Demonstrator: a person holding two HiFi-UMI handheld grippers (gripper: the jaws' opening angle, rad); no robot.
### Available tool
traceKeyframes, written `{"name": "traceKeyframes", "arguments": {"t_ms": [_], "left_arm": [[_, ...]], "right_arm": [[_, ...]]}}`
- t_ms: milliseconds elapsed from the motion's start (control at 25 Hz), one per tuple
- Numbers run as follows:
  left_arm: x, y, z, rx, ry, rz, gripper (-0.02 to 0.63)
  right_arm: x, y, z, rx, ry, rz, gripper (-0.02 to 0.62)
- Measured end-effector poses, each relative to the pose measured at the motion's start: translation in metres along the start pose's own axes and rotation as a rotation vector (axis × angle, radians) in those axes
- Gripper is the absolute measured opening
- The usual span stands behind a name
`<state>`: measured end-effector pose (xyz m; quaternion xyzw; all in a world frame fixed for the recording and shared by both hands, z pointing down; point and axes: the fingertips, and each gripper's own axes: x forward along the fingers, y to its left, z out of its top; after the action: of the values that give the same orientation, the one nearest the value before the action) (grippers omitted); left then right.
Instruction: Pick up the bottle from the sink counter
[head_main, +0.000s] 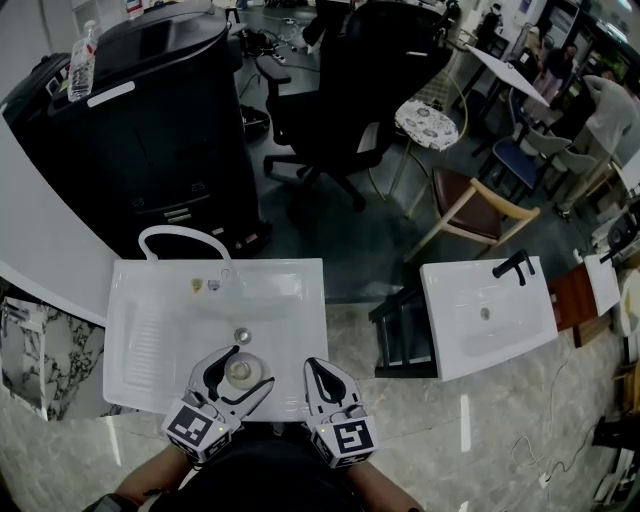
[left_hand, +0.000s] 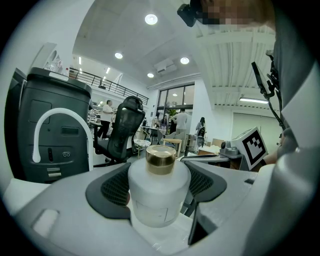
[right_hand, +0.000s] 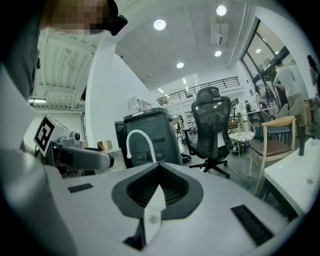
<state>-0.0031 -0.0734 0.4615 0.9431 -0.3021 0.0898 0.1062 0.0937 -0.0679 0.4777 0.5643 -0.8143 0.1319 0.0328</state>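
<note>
Left tongs (head_main: 245, 368) clamped on bottle (left_hand: 159, 195) at 6 o'clock rim of sink (head_main: 160, 330); right tongs (right_hand: 159, 175) together, empty, at bottle's 3 o'clock. Risk: smooth round body slipping under loose squeeze.

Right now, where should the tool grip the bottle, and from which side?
Probably take the bottle by its wide frosted body, below the narrow gold cap, coming level from the near edge of the sink: it stands upright, and the left tool clamps it there.
</note>
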Motion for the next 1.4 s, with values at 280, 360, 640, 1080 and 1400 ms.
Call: {"name": "traceKeyframes", "arguments": {"t_ms": [280,360,640,1080,1400], "left_arm": [[0.001,0.0,0.0,0.007,-0.011,0.002,0.341],[0.002,0.0,-0.001,0.005,-0.008,0.002,0.341],[0.002,0.0,-0.004,0.005,0.0,0.0,0.341],[0.002,-0.003,-0.002,0.012,-0.004,-0.007,0.339],[0.003,-0.004,-0.002,0.016,0.0,-0.009,0.34]], "right_arm": [[-0.001,-0.001,0.004,-0.009,-0.006,-0.009,0.008],[-0.001,0.0,0.004,-0.009,-0.008,-0.006,0.008],[-0.001,0.001,0.006,-0.008,-0.023,0.006,0.008],[-0.003,0.007,0.006,-0.008,-0.032,0.02,0.006],[-0.004,0.006,0.004,-0.012,-0.028,0.023,0.007]]}}
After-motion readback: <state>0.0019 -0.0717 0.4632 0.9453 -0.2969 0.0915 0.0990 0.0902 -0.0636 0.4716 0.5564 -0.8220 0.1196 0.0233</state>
